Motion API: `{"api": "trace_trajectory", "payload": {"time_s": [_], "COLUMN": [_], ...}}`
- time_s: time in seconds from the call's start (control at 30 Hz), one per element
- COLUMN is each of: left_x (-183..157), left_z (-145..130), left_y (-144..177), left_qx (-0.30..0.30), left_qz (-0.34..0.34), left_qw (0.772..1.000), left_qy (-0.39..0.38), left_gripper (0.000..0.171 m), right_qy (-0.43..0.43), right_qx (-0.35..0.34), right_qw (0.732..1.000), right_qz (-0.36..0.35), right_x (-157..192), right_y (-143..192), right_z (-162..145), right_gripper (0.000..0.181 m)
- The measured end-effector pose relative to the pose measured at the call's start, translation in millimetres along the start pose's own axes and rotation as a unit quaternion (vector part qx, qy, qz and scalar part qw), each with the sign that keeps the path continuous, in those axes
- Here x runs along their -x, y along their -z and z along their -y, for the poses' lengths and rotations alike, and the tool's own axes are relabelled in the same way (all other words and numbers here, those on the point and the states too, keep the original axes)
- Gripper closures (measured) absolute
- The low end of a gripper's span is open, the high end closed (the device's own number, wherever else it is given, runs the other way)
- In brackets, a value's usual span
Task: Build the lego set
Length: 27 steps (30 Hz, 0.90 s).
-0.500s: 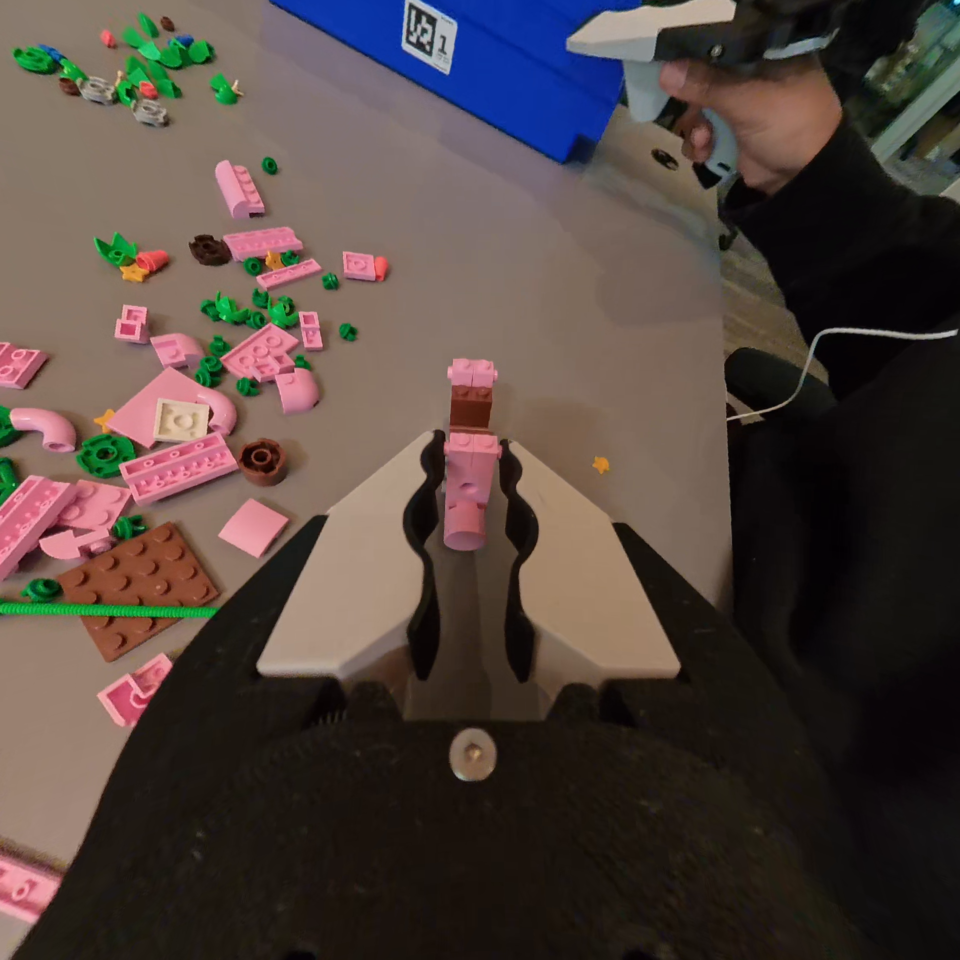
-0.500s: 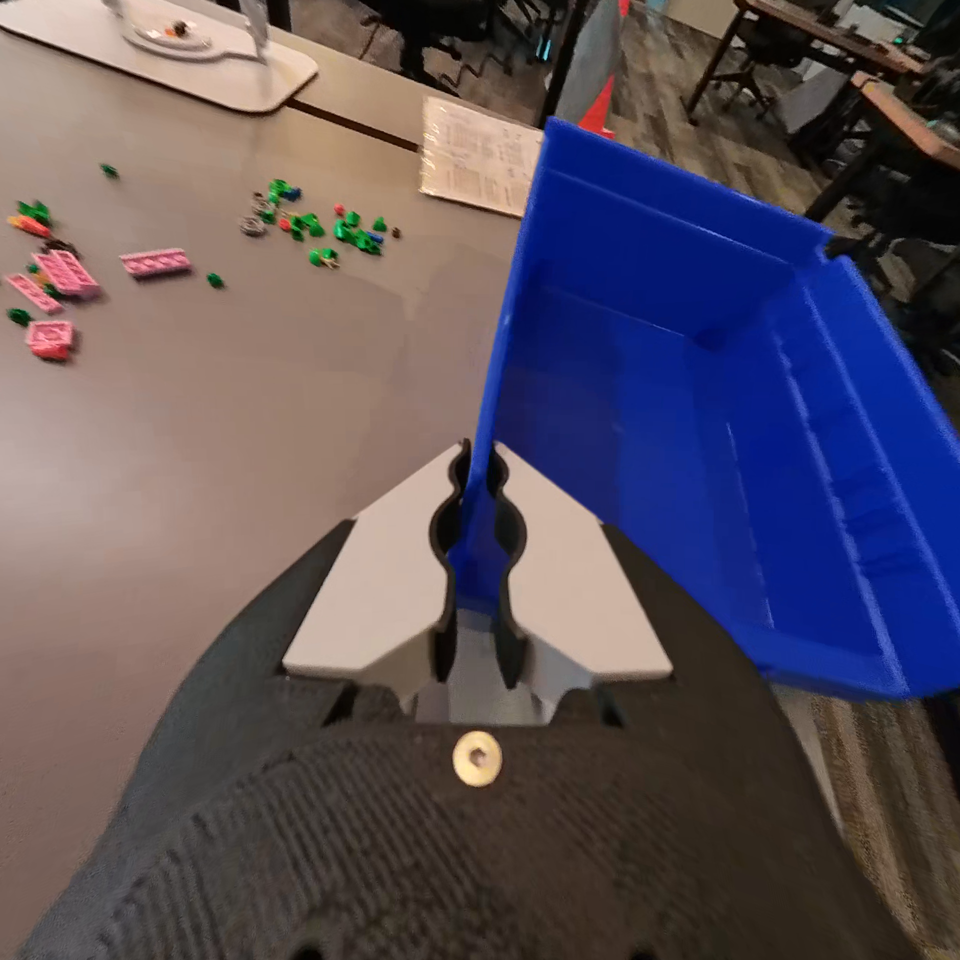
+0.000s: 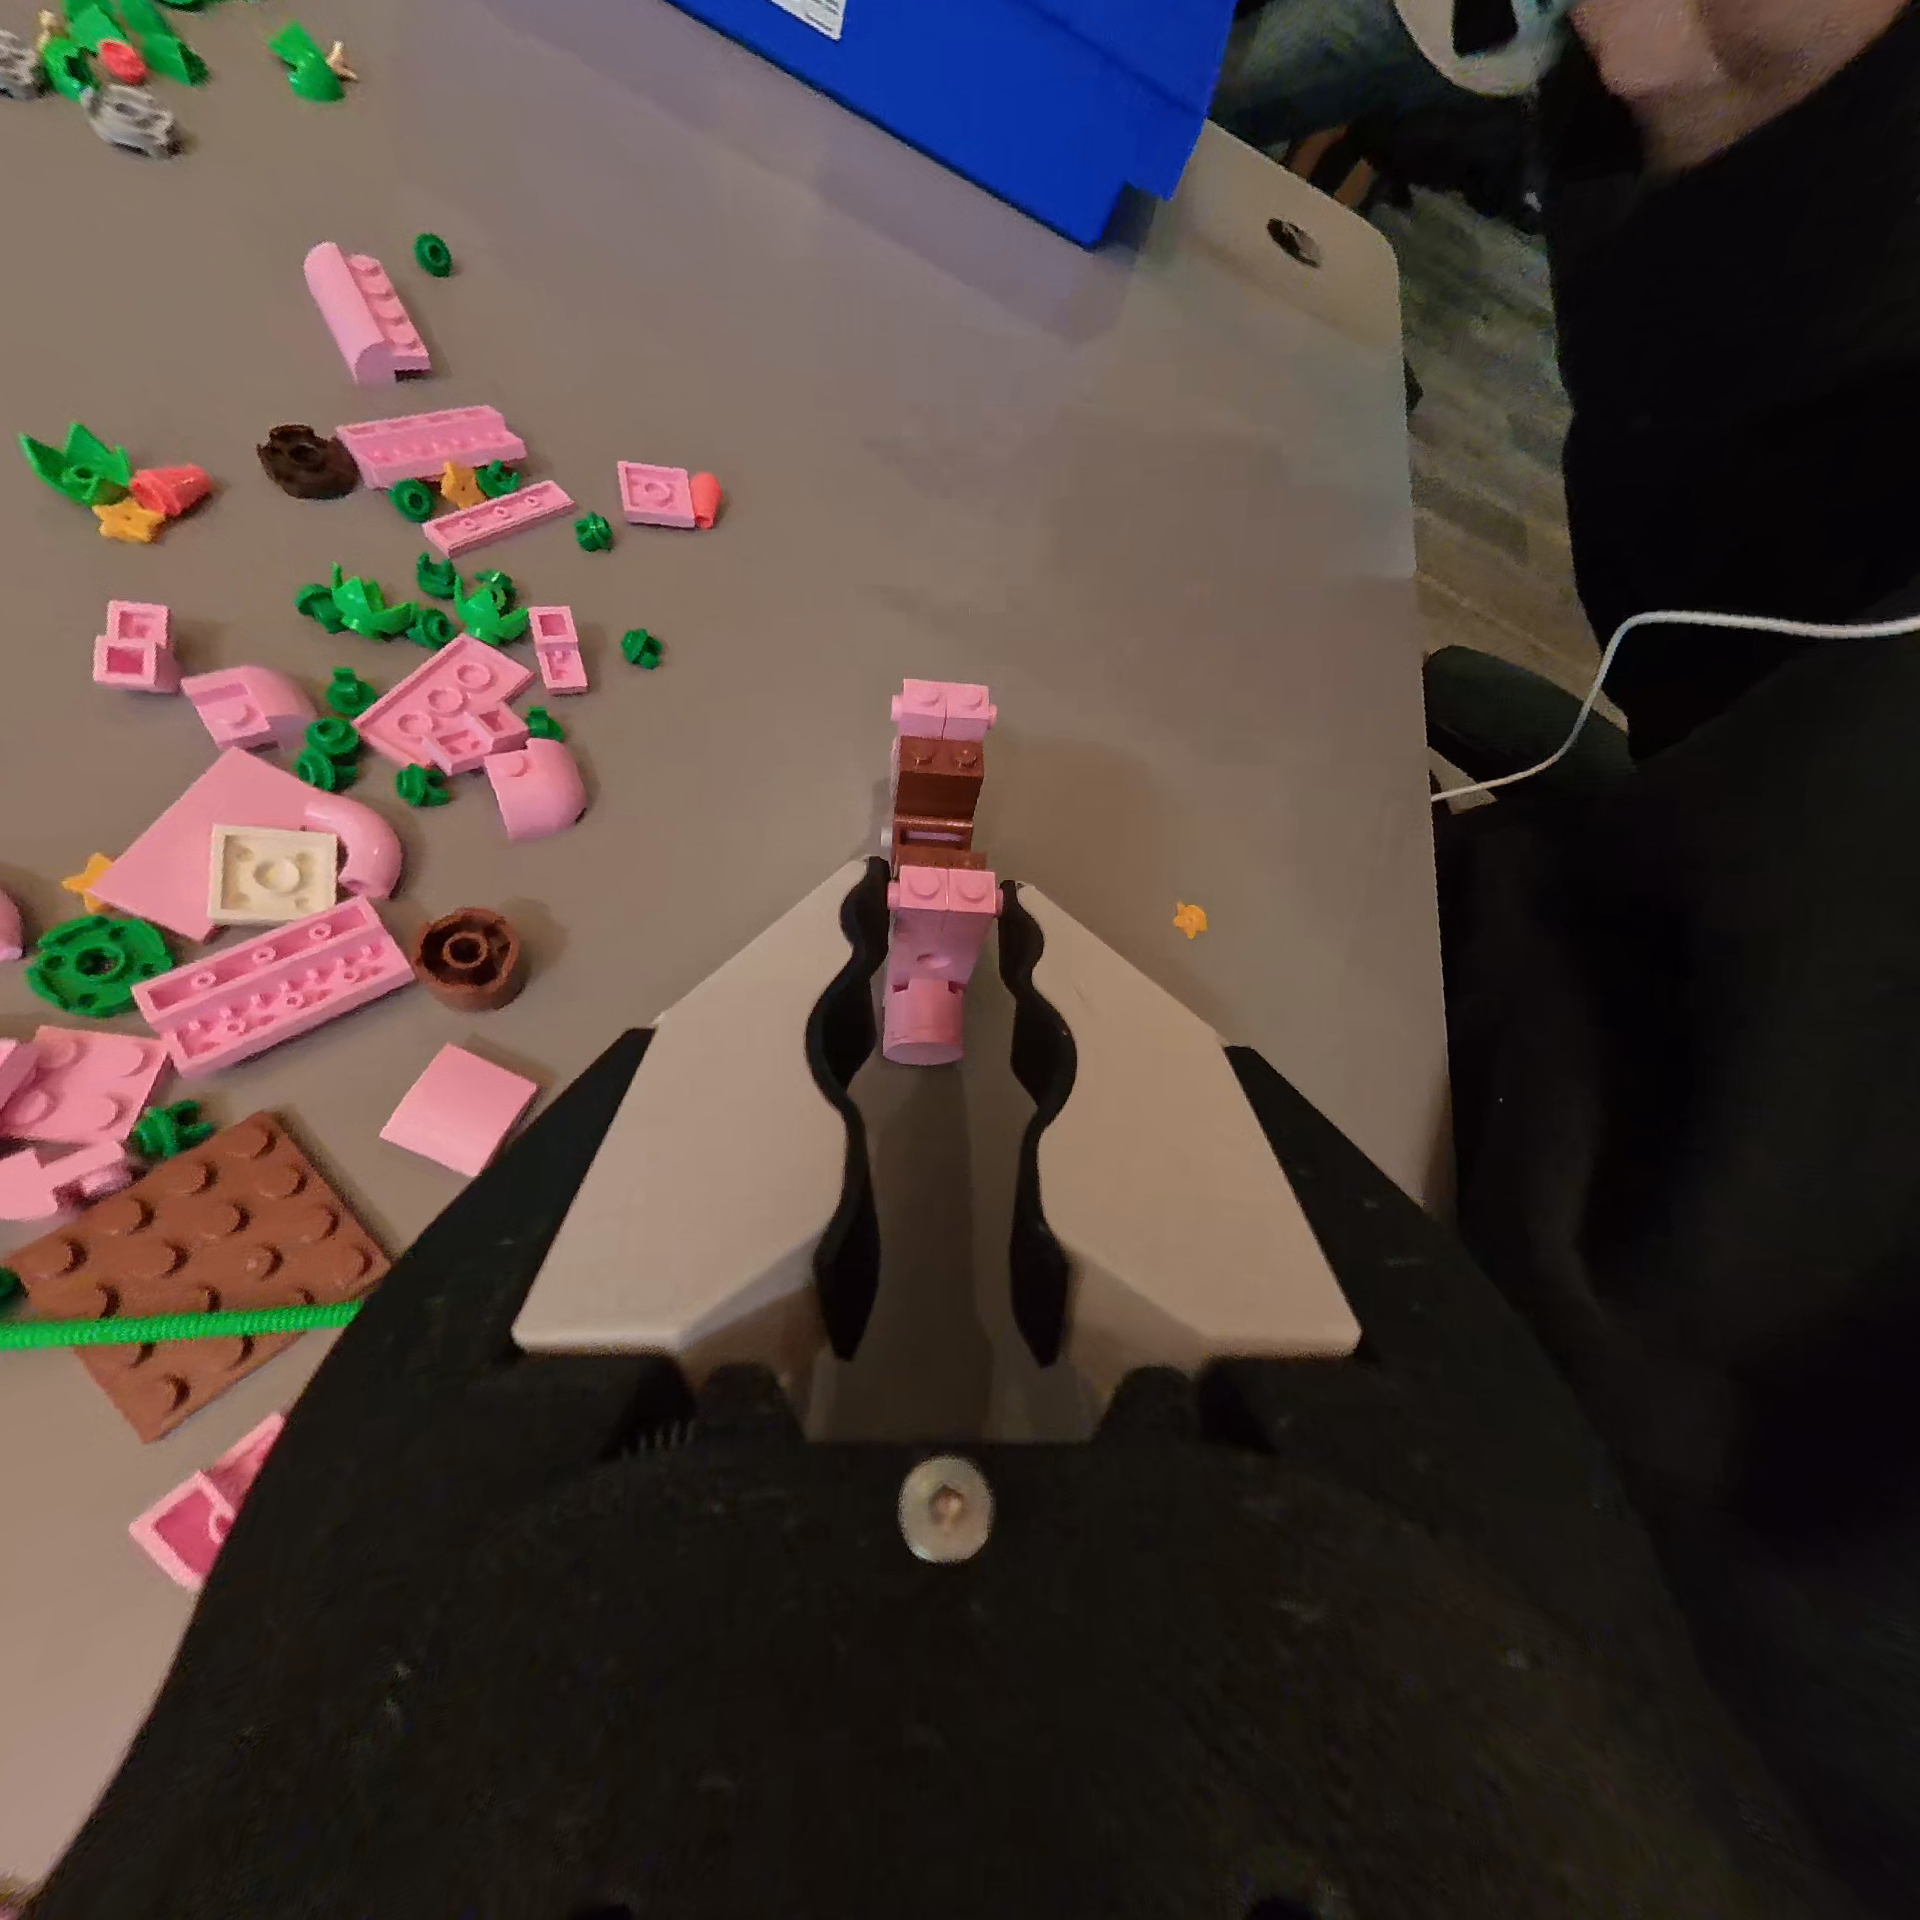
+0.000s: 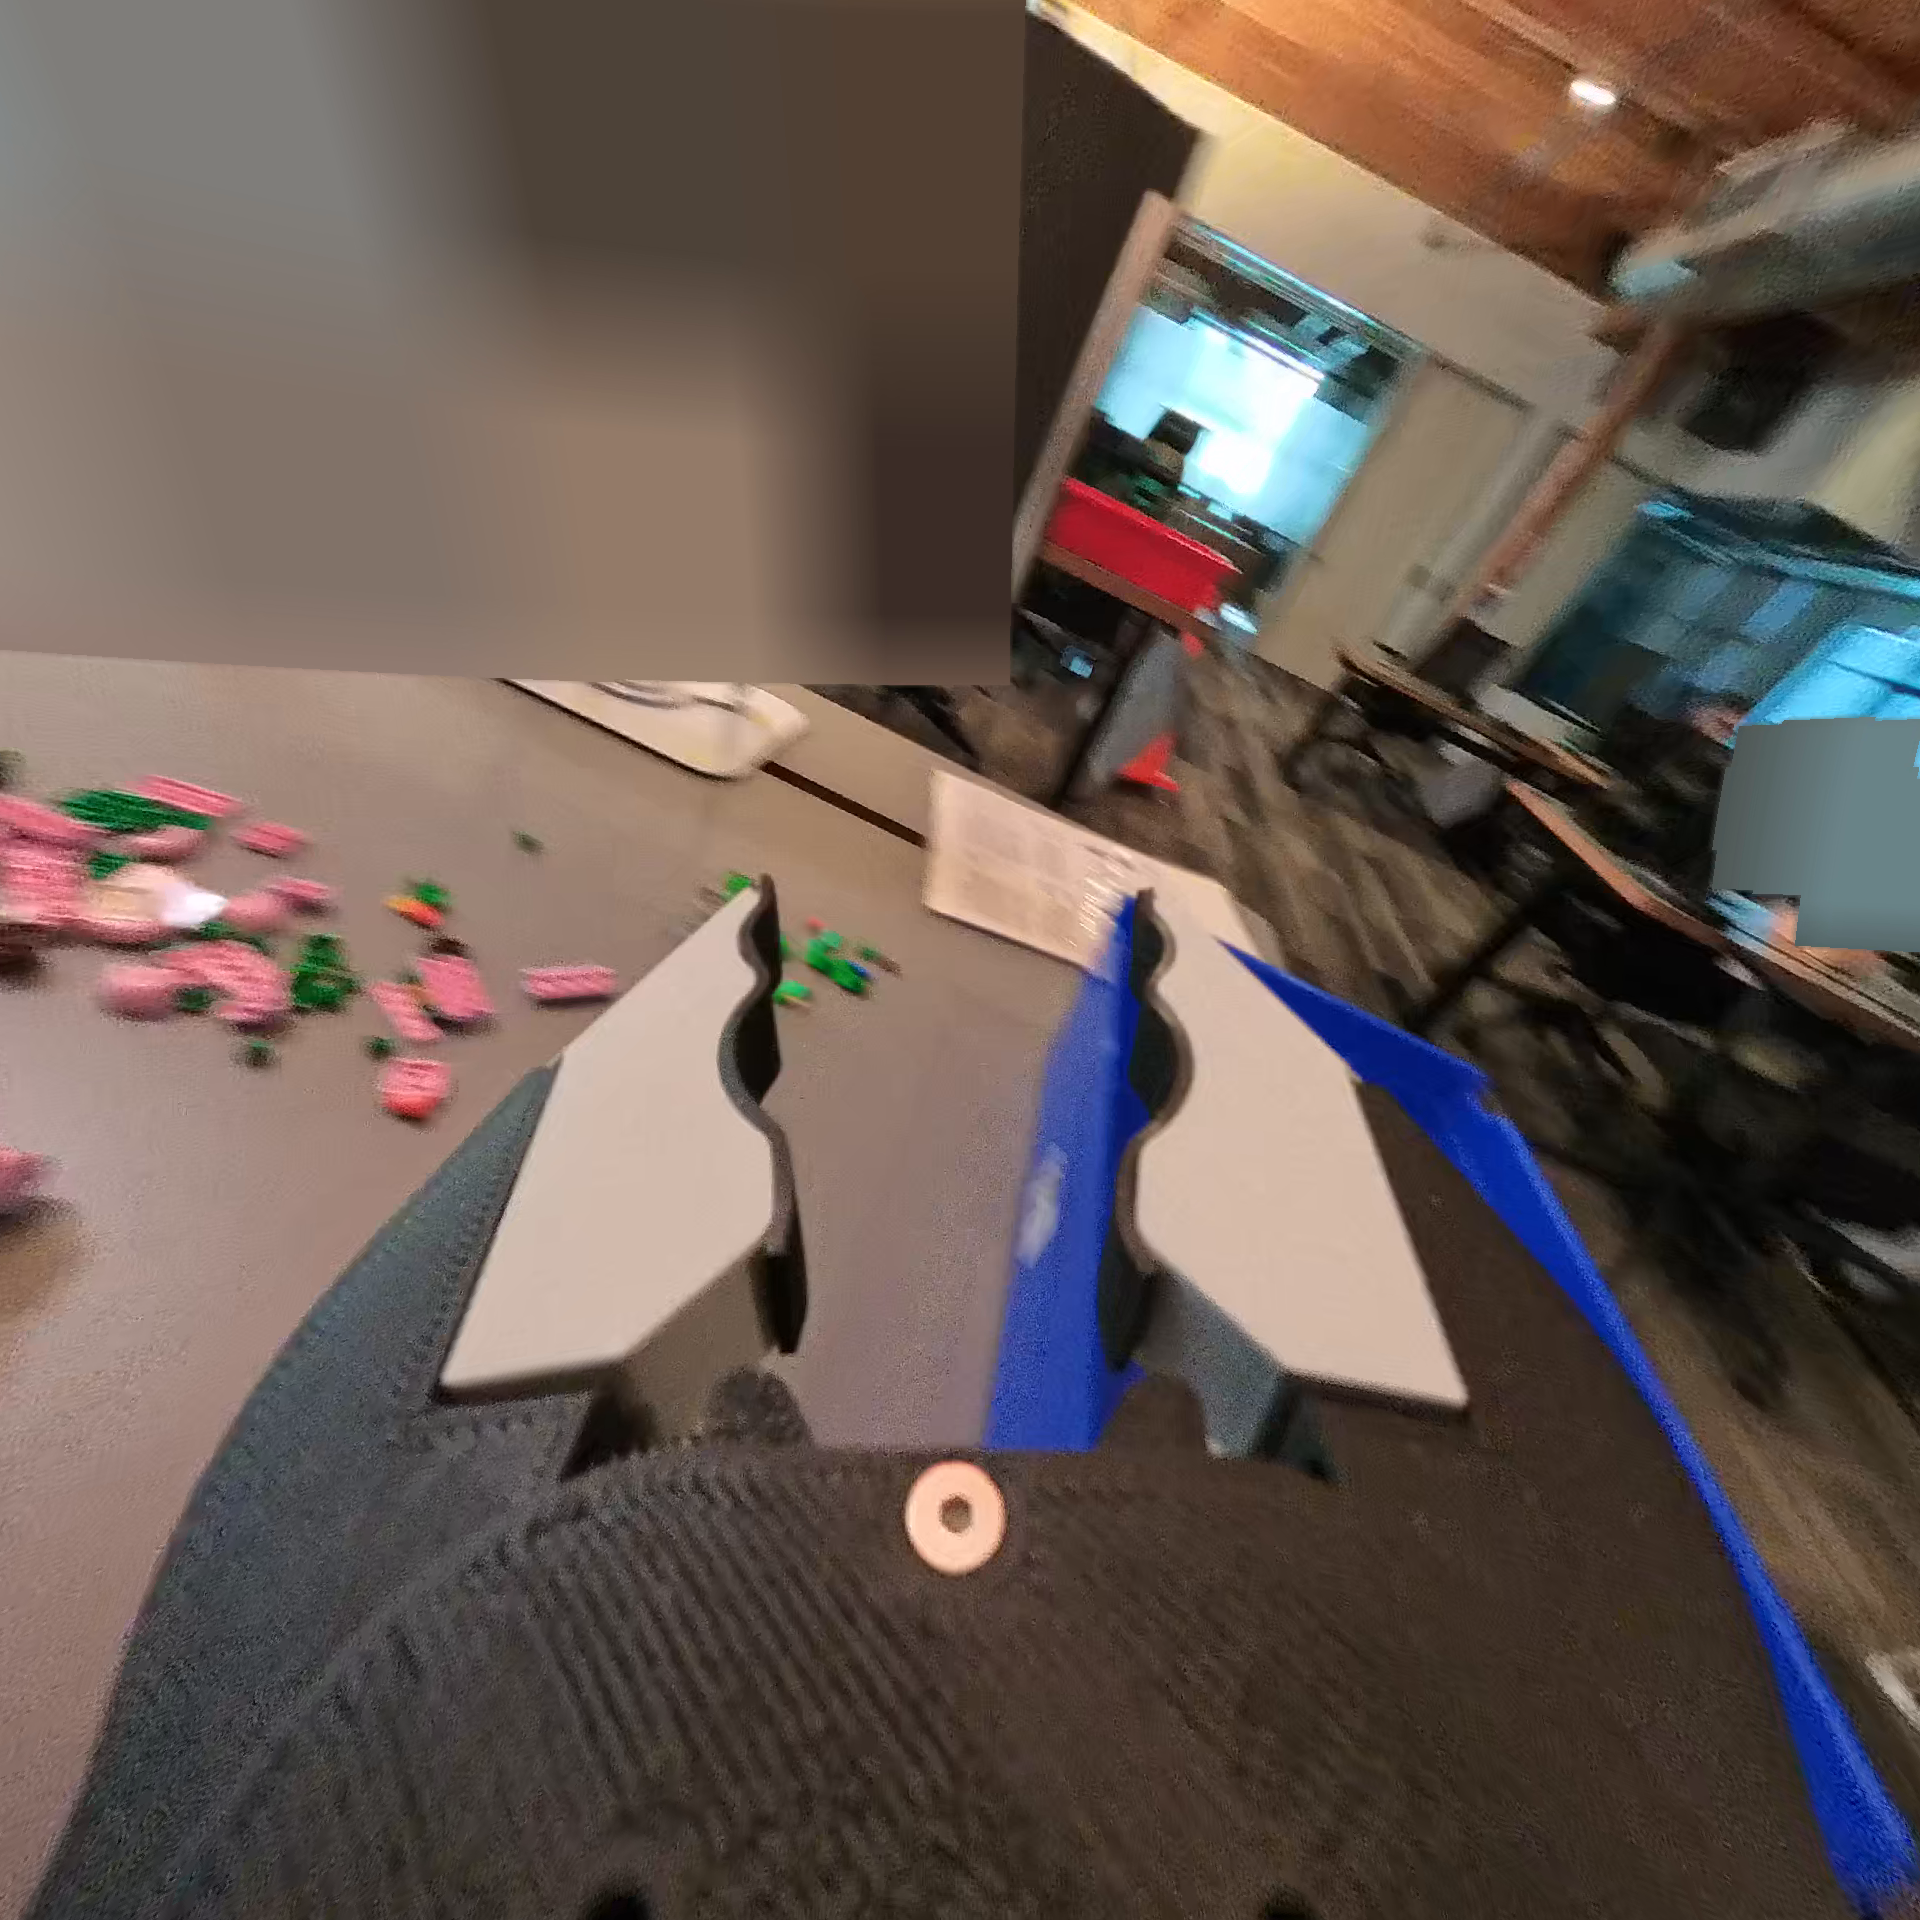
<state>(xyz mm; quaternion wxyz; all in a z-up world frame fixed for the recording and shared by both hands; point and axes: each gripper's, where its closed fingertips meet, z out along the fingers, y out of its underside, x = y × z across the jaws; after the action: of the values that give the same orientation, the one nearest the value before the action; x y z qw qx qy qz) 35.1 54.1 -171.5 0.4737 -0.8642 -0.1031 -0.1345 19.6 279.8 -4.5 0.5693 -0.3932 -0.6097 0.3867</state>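
Pink-and-brown sub-assembly (image 3: 935,883) pinched at the tips of the left gripper (image 3: 943,894), above the grey table (image 3: 935,468).
Right gripper (image 4: 951,914) spread wide, empty, beside the blue bin (image 4: 1070,1195). Build judged early: most loose pieces (image 3: 312,727) lie unattached, brown plate (image 3: 208,1247) bare.

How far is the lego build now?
Early stage. Done: one small pink and brown stack is joined. In hand: the left hand-held gripper grips that stack at its lower pink part; the right hand-held gripper is open and empty beside the blue bin. Left: most parts lie loose on the table, such as the brown plate and many pink and green pieces.
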Motion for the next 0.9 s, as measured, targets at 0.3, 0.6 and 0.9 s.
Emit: {"api": "trace_trajectory", "payload": {"time_s": [0.3,0.6,0.9], "left_x": [-6.8,3.1,6.0], "left_z": [0.2,-14.9,1.4], "left_y": [-3.5,-8.9,-3.6], "left_qx": [0.007,0.059,0.006], "left_qz": [0.005,0.031,-0.039], "left_qw": [0.999,0.997,0.998], "left_qy": [-0.047,-0.034,0.054], "left_gripper": [0.141,0.143,0.154], "right_qy": [-0.017,-0.013,-0.030], "right_qx": [0.008,0.067,0.005], "right_qw": [0.913,0.830,0.846], "right_qz": [0.407,0.554,0.533], "right_x": [181.9,257.0,240.4], "right_y": [-17.5,-0.5,-16.7], "right_z": [-12.1,-60.0,-42.2], "right_gripper": [0.106,0.107,0.104]}}
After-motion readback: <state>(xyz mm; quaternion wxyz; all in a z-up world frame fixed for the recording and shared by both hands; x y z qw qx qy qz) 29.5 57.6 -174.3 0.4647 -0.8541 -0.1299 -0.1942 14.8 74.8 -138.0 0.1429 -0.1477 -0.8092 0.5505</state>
